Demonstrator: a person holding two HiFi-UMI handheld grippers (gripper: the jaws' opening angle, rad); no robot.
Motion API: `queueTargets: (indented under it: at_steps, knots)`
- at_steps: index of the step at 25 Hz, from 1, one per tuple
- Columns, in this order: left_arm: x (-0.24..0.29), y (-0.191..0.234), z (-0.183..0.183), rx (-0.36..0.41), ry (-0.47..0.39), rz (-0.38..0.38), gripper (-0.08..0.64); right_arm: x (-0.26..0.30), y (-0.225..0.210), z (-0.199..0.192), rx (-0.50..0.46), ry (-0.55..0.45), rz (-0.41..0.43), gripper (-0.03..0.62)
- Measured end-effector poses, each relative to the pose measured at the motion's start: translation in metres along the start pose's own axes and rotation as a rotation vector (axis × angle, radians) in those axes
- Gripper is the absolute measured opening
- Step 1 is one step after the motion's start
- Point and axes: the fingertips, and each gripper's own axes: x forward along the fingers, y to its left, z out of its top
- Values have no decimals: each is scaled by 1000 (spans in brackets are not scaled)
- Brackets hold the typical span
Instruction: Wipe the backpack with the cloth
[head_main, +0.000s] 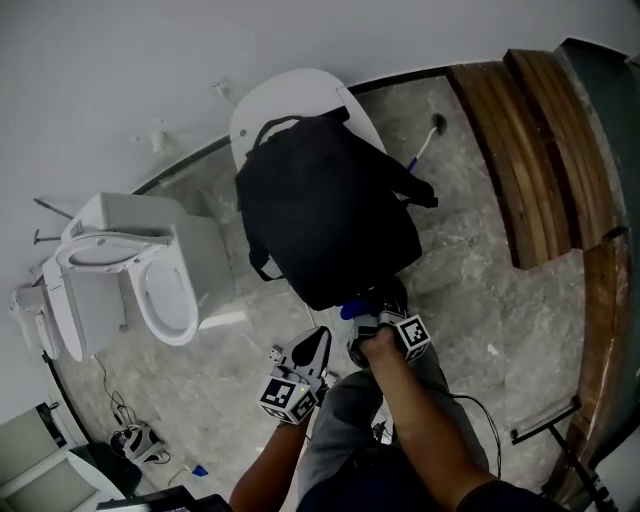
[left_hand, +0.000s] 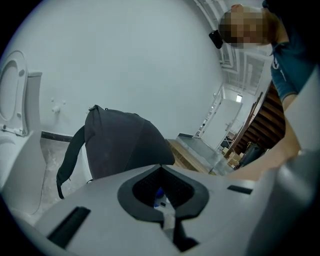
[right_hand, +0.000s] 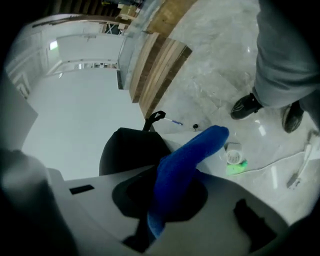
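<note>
- The right gripper (head_main: 372, 320) is found clamped on a folded blue cloth (right_hand: 186, 169); the cloth is pinched between the jaws, and its free end is seen to stick out beyond them.
- The left gripper (head_main: 314, 345) is found with its jaws pressed together. A small blue patch is seen through the opening of its body, but what it is cannot be determined.
- The blue cloth is held just beside the near edge of the black fabric backpack (head_main: 325, 210). Contact between the two cannot be confirmed.
- The left gripper is held nearer and to the left of the right one, apart from the backpack.
- The backpack is set upright on a white oval table (head_main: 290, 95) against the far white wall, and one strap is seen hanging down its left side.
- A white toilet (head_main: 150, 285), lid raised, is noted to the left of the table.
- Brown wooden steps (head_main: 530, 150) are noted at the far right, on the grey marbled floor (head_main: 470, 270).
- Black shoes (right_hand: 245, 106) are recorded on the floor, under grey trouser legs.
</note>
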Motion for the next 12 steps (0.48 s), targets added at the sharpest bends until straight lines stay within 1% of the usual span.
queueTargets:
  at_steps: [3, 5, 6, 8, 12]
  knots:
    - [10, 5, -7, -17, 11, -2, 3, 17, 9, 15, 65, -92, 23, 17]
    - [13, 5, -9, -27, 19, -11, 3, 26, 10, 35, 80, -130, 25, 17]
    - [14, 5, -9, -27, 21, -18, 3, 30, 11, 46, 79, -140, 27, 17]
    - [16, 4, -7, -24, 25, -26, 3, 36, 30, 62, 71, -158, 47, 17]
    - [19, 6, -3, -33, 25, -24, 3, 54, 60, 104, 15, -176, 97, 17]
